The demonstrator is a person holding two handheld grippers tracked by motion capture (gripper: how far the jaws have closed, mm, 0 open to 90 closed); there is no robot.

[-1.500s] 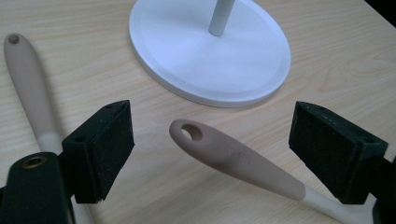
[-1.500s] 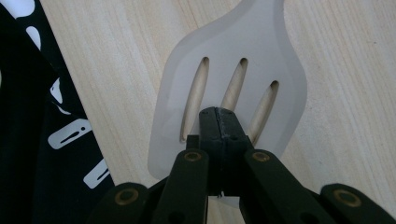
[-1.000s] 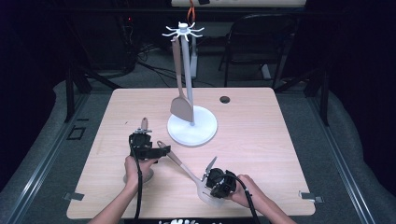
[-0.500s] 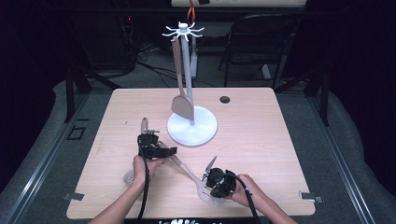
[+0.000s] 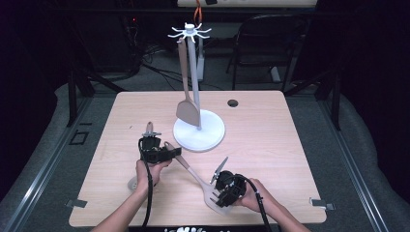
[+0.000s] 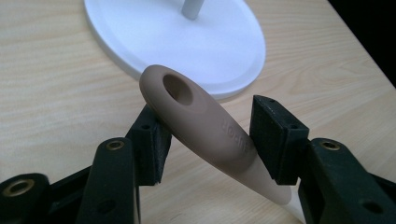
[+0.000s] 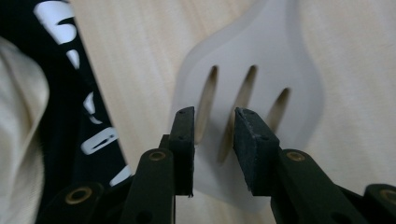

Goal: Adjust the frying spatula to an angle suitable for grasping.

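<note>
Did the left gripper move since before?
Yes. The left gripper slid right, closer to the white stand base, with its jaws just closing around the spatula handle.

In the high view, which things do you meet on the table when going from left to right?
left gripper → slotted turner → white stand base → right gripper → dark round hole in the table

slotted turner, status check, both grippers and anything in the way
Left gripper jaws have just been closing around the slotted turner handle, not clamped. Right gripper just opened off the head. White stand close ahead.
</note>
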